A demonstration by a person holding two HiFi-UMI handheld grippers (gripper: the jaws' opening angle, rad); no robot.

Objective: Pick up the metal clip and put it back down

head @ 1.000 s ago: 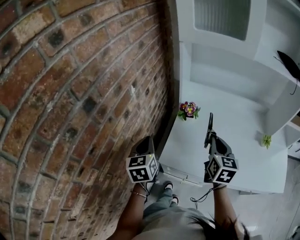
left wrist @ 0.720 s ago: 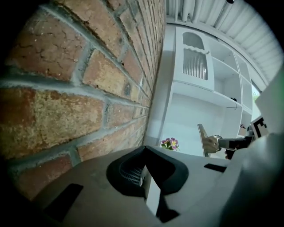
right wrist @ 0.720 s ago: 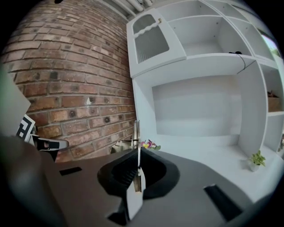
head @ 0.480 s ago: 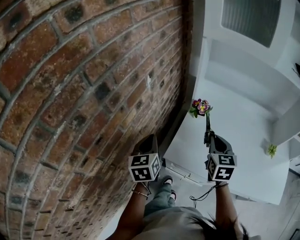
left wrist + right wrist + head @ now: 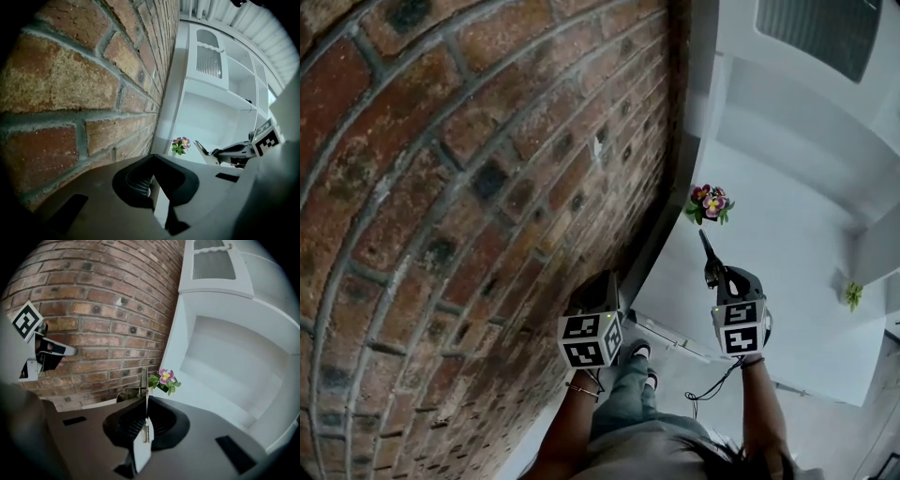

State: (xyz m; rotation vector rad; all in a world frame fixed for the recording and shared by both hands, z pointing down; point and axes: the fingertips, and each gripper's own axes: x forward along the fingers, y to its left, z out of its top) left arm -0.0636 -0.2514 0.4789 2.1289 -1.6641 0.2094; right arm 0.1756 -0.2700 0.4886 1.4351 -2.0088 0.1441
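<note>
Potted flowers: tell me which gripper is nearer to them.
Right. The right gripper, shut on the metal clip, points at the potted flowers from just short of them; the left gripper hangs farther back, beside the brick wall.

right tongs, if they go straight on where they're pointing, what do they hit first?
Likely the small flowers on the white shelf: the metal clip held in the right tongs points almost at them. Depth is unclear.
</note>
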